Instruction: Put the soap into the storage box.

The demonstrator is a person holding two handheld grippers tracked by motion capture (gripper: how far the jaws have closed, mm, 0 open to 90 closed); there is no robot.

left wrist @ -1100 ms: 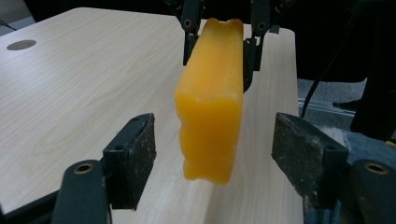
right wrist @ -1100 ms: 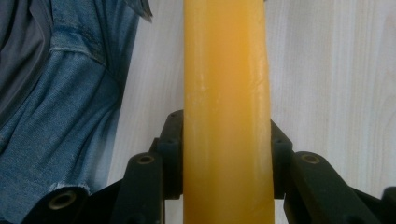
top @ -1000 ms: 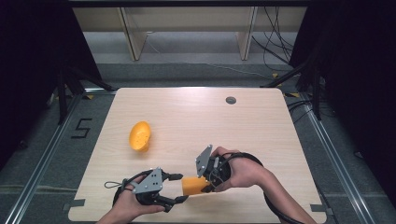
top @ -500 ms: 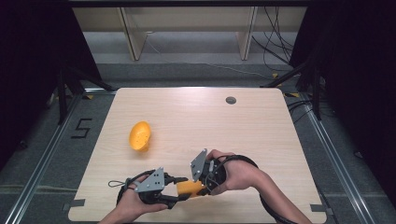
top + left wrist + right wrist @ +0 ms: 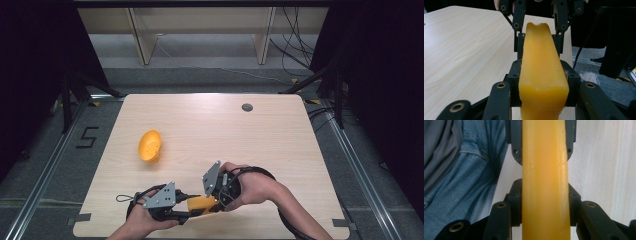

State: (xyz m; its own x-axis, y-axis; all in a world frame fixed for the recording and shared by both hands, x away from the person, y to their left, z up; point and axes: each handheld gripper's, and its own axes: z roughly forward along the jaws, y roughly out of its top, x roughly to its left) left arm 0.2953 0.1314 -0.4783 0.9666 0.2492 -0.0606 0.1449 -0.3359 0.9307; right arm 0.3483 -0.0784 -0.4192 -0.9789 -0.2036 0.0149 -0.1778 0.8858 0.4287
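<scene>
Wood table, grey floor, shelf legs behind

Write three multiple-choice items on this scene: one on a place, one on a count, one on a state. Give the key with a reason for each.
1. Where does the loose orange piece lie?
A. On the table's left half
B. By the dark round hole at the far edge
C. On the floor

2. How many orange pieces are on or over the table?
A. One
B. Two
C. Four

3. How is the held orange block gripped?
A. By the right claw alone
B. By no claw
C. Between the jaws of both the left claw and the right claw

Key: 1 A, it rests left of centre; 2 B, one loose and one held; 3 C, each gripper view shows jaws flanking the block.
</scene>
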